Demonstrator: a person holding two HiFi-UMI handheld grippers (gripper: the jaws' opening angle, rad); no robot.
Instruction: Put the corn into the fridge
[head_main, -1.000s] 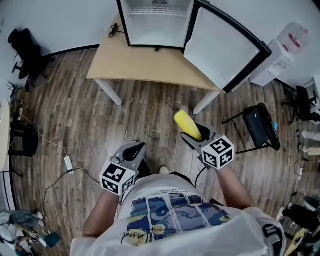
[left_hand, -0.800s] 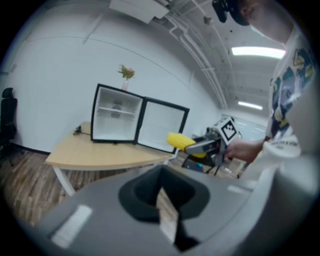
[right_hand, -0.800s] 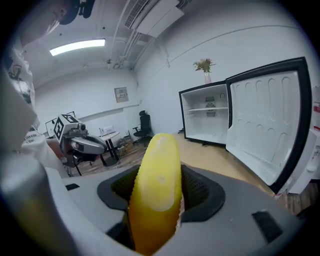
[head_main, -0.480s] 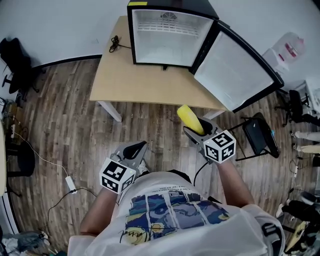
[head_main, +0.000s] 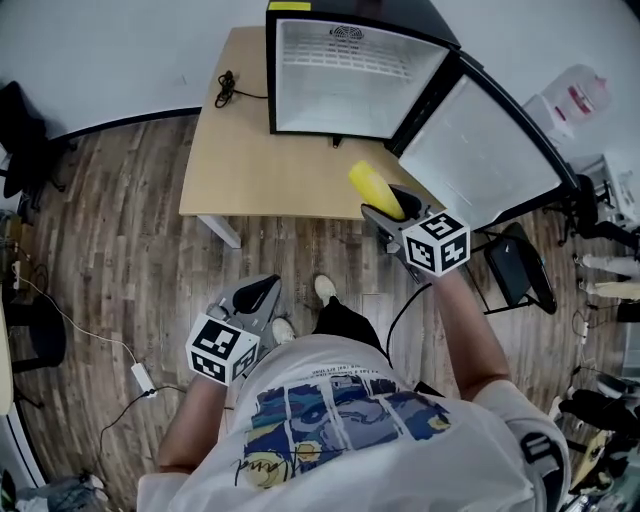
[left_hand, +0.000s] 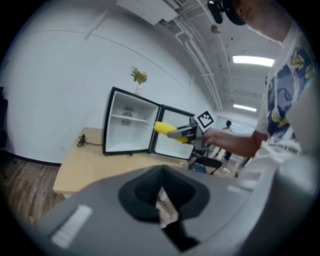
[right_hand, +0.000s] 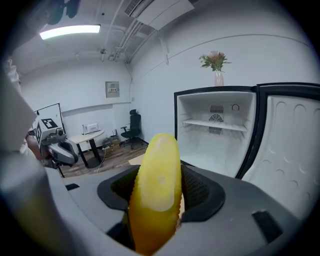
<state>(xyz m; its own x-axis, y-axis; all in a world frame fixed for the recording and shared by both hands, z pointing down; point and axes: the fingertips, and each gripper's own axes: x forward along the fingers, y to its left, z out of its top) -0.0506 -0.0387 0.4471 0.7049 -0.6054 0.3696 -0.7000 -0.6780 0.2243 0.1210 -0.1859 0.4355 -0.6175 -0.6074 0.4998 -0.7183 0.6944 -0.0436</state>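
Note:
The yellow corn sticks up from my right gripper, which is shut on it over the table's front edge. In the right gripper view the corn fills the middle between the jaws. The small black fridge stands on the wooden table with its door swung open to the right; its white inside holds one wire shelf. My left gripper hangs low at my left side, shut with nothing in it. The left gripper view catches the corn in front of the fridge.
A black cable lies on the table's left back corner. A black folding chair stands to the right of the table and a water dispenser beyond the door. A vase of flowers sits on the fridge top.
I have stepped closer to the table. My right gripper has carried the corn forward and up, from over the floor to over the table's front edge. The left gripper stays low.

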